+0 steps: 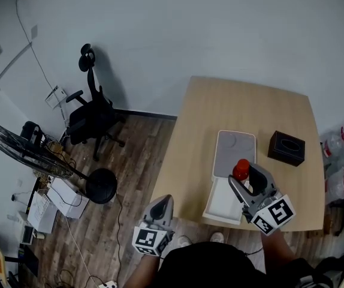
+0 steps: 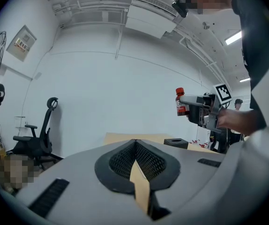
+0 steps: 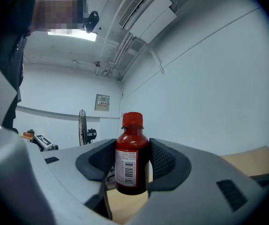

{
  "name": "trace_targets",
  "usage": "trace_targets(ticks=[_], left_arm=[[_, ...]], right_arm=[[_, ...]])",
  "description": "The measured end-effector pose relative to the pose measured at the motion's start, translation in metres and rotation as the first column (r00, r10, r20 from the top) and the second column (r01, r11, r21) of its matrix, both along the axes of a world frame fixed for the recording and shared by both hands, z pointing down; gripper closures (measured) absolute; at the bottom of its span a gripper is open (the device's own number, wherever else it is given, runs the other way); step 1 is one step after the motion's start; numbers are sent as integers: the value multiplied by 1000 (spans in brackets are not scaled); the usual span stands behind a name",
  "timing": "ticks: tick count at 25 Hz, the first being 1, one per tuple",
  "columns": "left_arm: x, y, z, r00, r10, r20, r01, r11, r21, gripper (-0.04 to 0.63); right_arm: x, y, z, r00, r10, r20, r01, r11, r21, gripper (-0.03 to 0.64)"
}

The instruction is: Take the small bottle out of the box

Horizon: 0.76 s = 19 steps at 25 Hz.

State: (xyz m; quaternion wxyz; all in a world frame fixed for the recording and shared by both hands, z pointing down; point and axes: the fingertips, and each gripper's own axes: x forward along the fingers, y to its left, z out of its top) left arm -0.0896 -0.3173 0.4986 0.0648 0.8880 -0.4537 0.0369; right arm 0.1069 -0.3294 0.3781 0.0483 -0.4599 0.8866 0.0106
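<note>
Head view steeply down; both gripper views level, table (image 1: 232, 107) shared.

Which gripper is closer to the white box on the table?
Right. The right gripper holds the bottle over the white box; the left gripper hangs by the table corner.

Glossy bottle (image 3: 132, 158), matt wooden table (image 1: 244, 110)
</note>
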Motion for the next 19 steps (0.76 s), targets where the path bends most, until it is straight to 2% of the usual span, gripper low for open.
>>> trace_targets(ticks=[19], left_arm=[[3, 3, -4, 1000, 5, -2, -5, 1000, 8, 580]], right_arm=[[8, 4, -12, 999, -12, 32, 11, 999, 31, 387]])
